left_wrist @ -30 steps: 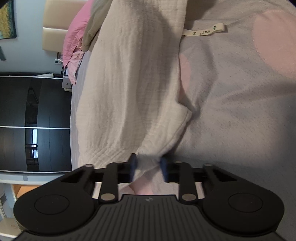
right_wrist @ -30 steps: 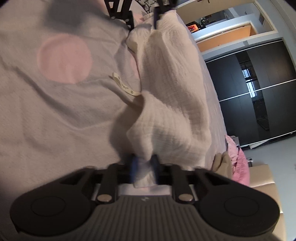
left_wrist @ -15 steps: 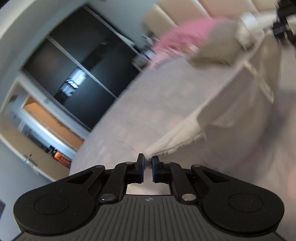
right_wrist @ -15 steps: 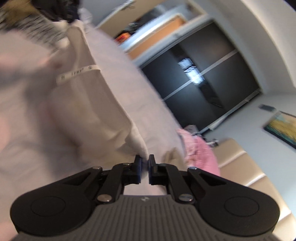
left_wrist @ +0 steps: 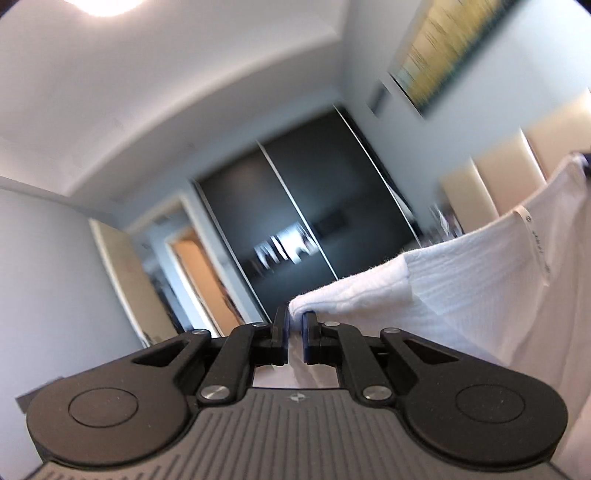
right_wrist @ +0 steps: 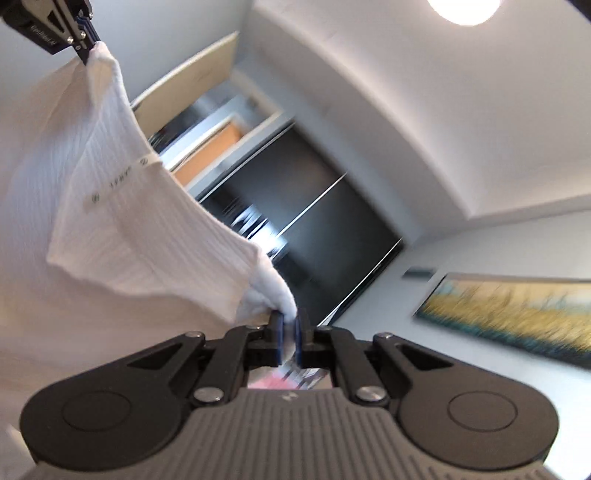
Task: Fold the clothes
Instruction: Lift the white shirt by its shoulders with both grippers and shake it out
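Note:
A white ribbed garment [left_wrist: 461, 280] with a sewn-in label [left_wrist: 533, 236] hangs stretched in the air between my two grippers. My left gripper [left_wrist: 294, 325] is shut on one corner of it. My right gripper [right_wrist: 289, 328] is shut on the opposite corner of the garment [right_wrist: 110, 206]. In the right wrist view the left gripper [right_wrist: 83, 46] shows at the top left, pinching its corner. In the left wrist view the garment's far corner reaches the right edge, where the right gripper is barely visible. Both cameras point up toward the ceiling.
A dark sliding-door wardrobe [left_wrist: 314, 206] stands ahead, with an open doorway [left_wrist: 199, 280] to its left. A framed painting [right_wrist: 517, 314] hangs on the wall. A beige padded headboard [left_wrist: 491, 184] is at the right. A ceiling lamp [right_wrist: 465, 9] glows above.
Both grippers have lifted the garment off the bed and swung upward. The views went from the bedspread to the wardrobe, walls and ceiling. The garment now hangs spread between them.

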